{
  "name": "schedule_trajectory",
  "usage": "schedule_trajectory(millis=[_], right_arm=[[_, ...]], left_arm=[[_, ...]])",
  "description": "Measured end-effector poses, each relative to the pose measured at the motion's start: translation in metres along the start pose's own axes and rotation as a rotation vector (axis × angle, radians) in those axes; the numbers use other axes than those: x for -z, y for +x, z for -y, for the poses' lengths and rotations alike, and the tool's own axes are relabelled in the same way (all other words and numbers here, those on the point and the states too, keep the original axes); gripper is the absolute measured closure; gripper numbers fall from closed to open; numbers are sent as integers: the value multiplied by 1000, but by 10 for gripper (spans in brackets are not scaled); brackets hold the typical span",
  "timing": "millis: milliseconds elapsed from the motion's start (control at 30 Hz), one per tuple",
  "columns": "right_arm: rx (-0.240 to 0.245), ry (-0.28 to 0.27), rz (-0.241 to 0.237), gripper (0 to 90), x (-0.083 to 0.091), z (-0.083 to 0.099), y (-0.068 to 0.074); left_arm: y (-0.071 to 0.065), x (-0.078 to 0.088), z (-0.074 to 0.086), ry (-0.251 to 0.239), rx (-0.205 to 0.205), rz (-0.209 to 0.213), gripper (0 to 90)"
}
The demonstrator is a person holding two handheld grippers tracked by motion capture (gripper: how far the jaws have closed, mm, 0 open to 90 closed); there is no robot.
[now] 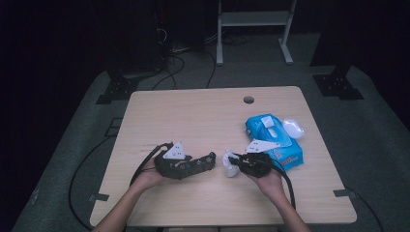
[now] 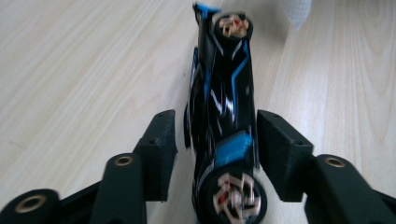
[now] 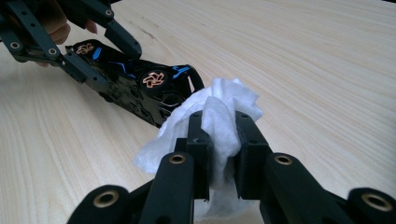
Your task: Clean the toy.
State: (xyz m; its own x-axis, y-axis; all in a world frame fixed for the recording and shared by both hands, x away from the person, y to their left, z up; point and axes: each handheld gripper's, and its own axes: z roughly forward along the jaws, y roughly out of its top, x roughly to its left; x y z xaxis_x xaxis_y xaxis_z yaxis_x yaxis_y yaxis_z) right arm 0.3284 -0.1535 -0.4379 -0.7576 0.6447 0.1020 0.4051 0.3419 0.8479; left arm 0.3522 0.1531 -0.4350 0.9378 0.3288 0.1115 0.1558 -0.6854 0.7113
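Observation:
A black toy car (image 2: 224, 93) with blue trim and copper wheels lies on its side on the wooden table (image 1: 193, 116). My left gripper (image 2: 215, 135) straddles its rear half, jaws open, with a gap showing beside the left pad (image 2: 161, 140). In the high view the left gripper (image 1: 196, 164) and the car (image 1: 205, 160) sit left of centre near the front edge. My right gripper (image 3: 223, 126) is shut on a crumpled white wipe (image 3: 224, 100). The wipe reaches the car's nose (image 3: 182, 74). The left gripper (image 3: 107, 58) shows beyond it.
A blue pack of wet wipes (image 1: 273, 137) lies right of the right gripper (image 1: 235, 163), with a white cap (image 1: 293, 128) beside it. A round cable hole (image 1: 248, 100) is near the table's far edge. Cables trail off the front edge by both hands.

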Motion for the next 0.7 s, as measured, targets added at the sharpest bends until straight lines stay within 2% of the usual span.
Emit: schedule_trajectory(millis=[100,267,400,533,600,700], right_arm=[[-2,-6,-2,781,1,1,-1],[-3,-2,-6,781,1,2,0],[-3,3,-7,781,-1,3,0],[-6,6,-13,781,-2,4,1],[-6,7,-13,781,-3,4,1],[-8,3,-15,781,-3,3,1]], left_arm=[[0,-7,-10,16,-7,-2,445],[1,-23,-24,81,-26,3,438],[0,-35,-32,114,-24,12,443],[1,-45,-39,184,-47,15,473],[1,-46,-40,195,-53,27,548],[0,-45,-42,196,-56,29,569]])
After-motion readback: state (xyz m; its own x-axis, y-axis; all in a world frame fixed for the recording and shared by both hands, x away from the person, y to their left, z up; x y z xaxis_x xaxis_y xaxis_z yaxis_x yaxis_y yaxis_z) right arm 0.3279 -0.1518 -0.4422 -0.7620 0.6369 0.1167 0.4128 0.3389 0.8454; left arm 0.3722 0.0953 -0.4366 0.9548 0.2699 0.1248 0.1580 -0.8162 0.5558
